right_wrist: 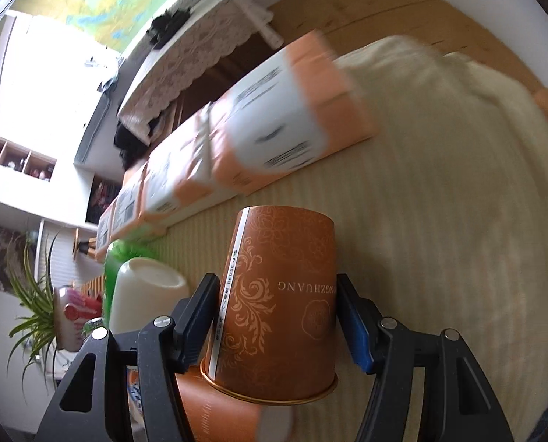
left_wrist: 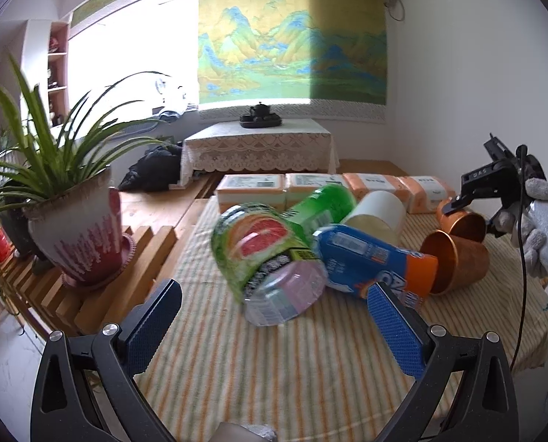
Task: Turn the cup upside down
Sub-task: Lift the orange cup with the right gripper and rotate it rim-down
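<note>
The right wrist view shows the right gripper [right_wrist: 275, 316] clamped on a brown cup [right_wrist: 277, 305], while the left wrist view shows the left gripper [left_wrist: 274, 316] spread wide above a watermelon-label bottle [left_wrist: 266, 258].

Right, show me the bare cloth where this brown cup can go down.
Free: the striped cloth in front of the open left gripper, before the fallen bottles. Also the pale cloth right of the brown paper cup, below the orange tissue packs. Crowded: around the white cup and second brown cup.
</note>
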`<state>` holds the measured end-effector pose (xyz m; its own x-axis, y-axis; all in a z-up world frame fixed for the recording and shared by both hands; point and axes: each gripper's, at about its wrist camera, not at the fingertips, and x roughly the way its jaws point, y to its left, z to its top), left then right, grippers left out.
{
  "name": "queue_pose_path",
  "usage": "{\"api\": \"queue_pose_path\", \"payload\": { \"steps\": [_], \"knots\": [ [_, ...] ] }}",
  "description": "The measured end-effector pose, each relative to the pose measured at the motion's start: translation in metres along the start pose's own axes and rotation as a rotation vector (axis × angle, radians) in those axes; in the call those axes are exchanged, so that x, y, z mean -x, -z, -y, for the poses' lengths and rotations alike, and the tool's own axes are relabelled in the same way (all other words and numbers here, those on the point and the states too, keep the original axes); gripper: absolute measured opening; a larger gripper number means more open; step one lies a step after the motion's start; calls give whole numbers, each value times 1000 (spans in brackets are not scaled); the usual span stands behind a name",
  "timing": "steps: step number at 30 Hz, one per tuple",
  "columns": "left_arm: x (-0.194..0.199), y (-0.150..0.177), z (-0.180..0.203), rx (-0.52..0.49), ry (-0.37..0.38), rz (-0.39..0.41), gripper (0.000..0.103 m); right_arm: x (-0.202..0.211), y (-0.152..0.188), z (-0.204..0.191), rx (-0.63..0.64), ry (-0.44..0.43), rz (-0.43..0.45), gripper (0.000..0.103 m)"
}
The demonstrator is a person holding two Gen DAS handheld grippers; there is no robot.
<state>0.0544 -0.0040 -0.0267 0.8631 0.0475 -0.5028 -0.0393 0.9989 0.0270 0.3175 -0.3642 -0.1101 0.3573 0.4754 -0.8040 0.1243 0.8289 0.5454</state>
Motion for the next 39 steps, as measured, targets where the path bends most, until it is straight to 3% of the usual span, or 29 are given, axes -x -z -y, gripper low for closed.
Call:
{"api": "queue_pose_path", "payload": {
  "steps": [8,14,24,32,39],
  "knots": [
    [-3,1,29,-27,54,-15,102,44,29,18,57,57,131,59],
    [0,3,41,-42,77,-22,102,53,55,25,78,61,148,59],
    [1,2,39,-66,96,-42,102,65,114,39,-69,-164,88,59],
    [-9,-3,37,-111,177,-127,102,40,168,1,-43,-223,57,59],
    [-13,-9,35,-120,251,-185,102,20,182,-26,-8,-229,63,59]
  ]
}}
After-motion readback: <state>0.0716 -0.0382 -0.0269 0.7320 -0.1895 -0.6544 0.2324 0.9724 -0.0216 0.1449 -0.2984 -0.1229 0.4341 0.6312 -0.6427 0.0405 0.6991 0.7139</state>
